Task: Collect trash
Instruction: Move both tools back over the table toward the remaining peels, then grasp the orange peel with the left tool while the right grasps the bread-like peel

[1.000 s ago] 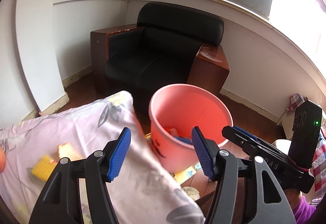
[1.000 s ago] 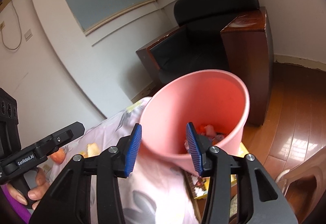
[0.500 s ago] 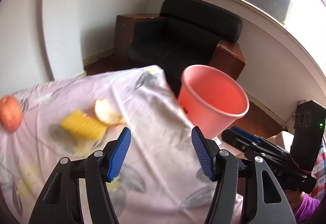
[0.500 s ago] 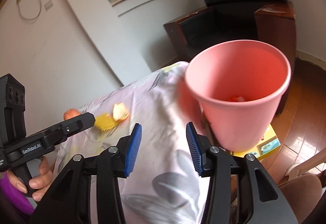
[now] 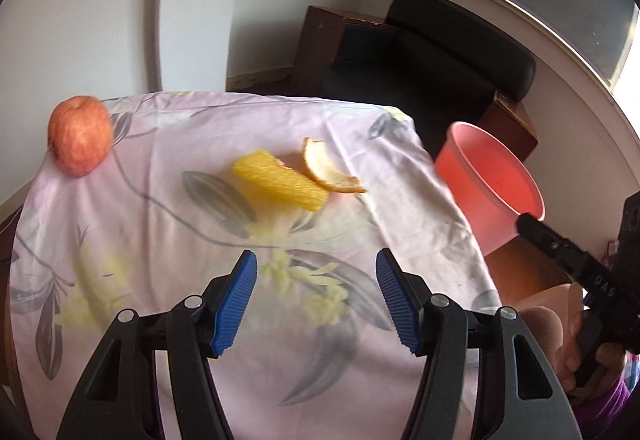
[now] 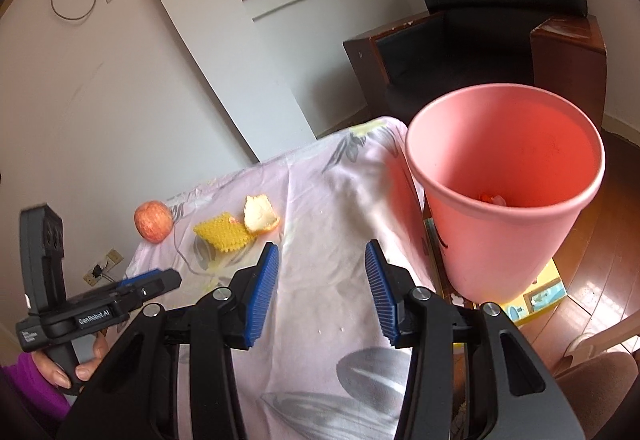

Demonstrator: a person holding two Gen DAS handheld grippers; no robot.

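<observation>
Change: both cameras were aimed into the pink bin [image 6: 504,196] a second ago; now they have swung back over the table, and the scraps that sat at the view's edge lie ahead of the fingers.
Meaning for the task: judging by that, one drop-off looks finished and the next pickup is beginning.
Left gripper [image 5: 316,300]: jaws spread wide, nothing between the blue pads, held above the floral tablecloth [image 5: 168,240] and aimed at the scraps.
Right gripper [image 6: 318,296]: jaws likewise spread and empty, over the cloth near its bin-side edge.
Trash on the table: a yellow foam fruit net [image 5: 280,180] and an orange peel [image 5: 328,172] touching each other near the middle of the cloth, ahead of the left gripper and well clear of its pads.
Apple [image 5: 80,136]: whole, at the far left corner of the cloth, apart from the scraps; probably not rubbish, though that is a guess.
Bin: off the table's right edge, below cloth level, with a few bits showing at the bottom; its base rests by a yellow box [image 6: 536,296] on the wooden floor.
Background: black armchair [image 5: 432,72] against the wall.
Next move: likely the left gripper lowers onto the net or the peel; the peel is thin and curved, so a grip across its edge seems safest.
</observation>
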